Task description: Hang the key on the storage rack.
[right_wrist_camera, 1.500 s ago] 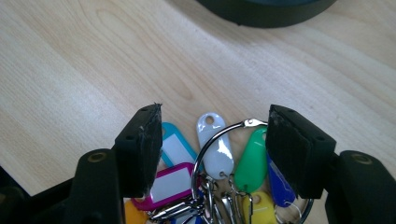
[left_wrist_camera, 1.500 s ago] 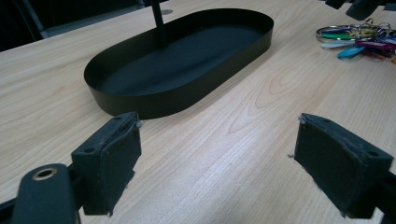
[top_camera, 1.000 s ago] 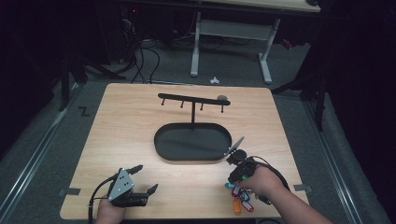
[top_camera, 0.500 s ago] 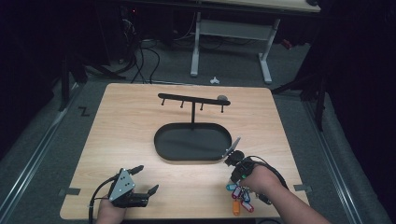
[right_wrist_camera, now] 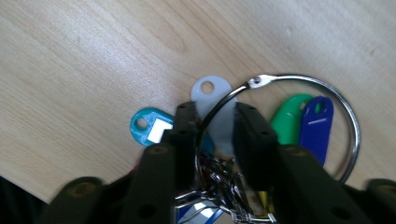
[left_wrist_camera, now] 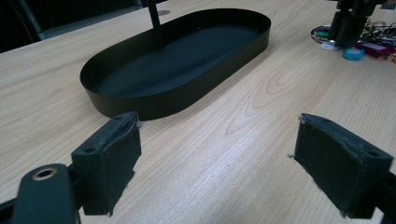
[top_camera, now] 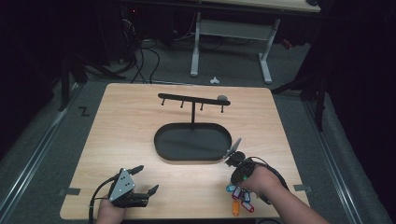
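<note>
Pale woodgrain table (top_camera: 140, 126), oval black tray (top_camera: 192, 142)

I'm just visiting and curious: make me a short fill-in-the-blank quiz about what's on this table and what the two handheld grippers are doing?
1. The oval tray on the table is coloured ____.
2. The left gripper has its jaws wide ____.
3. The right gripper has its jaws on either side of a metal ____ carrying coloured key tags.
4. Next to the blue tag lies a ____ one.

Missing words: black; open; ring; green
</note>
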{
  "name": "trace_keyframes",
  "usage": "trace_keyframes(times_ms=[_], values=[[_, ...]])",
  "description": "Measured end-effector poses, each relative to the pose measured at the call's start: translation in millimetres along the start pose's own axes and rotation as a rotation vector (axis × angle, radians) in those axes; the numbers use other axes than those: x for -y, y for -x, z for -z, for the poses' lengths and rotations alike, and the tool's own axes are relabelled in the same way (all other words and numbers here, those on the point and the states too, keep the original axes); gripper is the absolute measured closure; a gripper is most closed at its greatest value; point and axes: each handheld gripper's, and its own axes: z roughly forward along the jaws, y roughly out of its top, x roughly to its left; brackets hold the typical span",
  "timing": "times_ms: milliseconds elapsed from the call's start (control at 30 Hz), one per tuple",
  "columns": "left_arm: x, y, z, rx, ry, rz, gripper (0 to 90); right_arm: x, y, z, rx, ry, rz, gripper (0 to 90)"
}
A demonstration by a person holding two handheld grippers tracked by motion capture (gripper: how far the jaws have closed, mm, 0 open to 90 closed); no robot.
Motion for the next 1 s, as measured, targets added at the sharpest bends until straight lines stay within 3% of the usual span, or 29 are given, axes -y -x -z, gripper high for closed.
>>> trace_keyframes(times_ms=[133, 300, 333, 467, 733, 867, 1000], values=[[0.0, 0.3, 0.1, 0.002, -0.002, -0.005, 15.0, -0.1, -3.0, -0.5, 0.006, -0.010, 0.046, 85.7], [0.1, 0.1, 0.0, 0.001, -0.003, -0.003, 15.0, 0.5, -4.8, 0.4, 0.020, -0.016, 0.107, 86.5], [0.2, 0.2, -0.2, 0.001, -0.003, -0.003, 15.0, 1.4, -6.6, 2.2, 0.039, -0.006, 0.147, 86.6], [0.2, 0.3, -0.2, 0.004, -0.008, -0.005, 15.0, 3.7, -5.8, 9.2, 0.050, 0.019, 0.184, 86.7], [0.3, 0.3, -0.1, 0.003, -0.008, -0.004, 15.0, 10.3, -1.1, 35.5, 0.110, 0.082, 0.208, 87.0], [0.5, 0.6, -0.3, 0.005, -0.008, -0.002, 15.0, 15.2, 4.4, 48.9, 0.094, 0.126, 0.193, 87.1], [0.5, 1.0, -0.6, 0.005, -0.007, -0.003, 15.0, 19.3, 8.7, 60.0, 0.117, 0.144, 0.194, 87.3]])
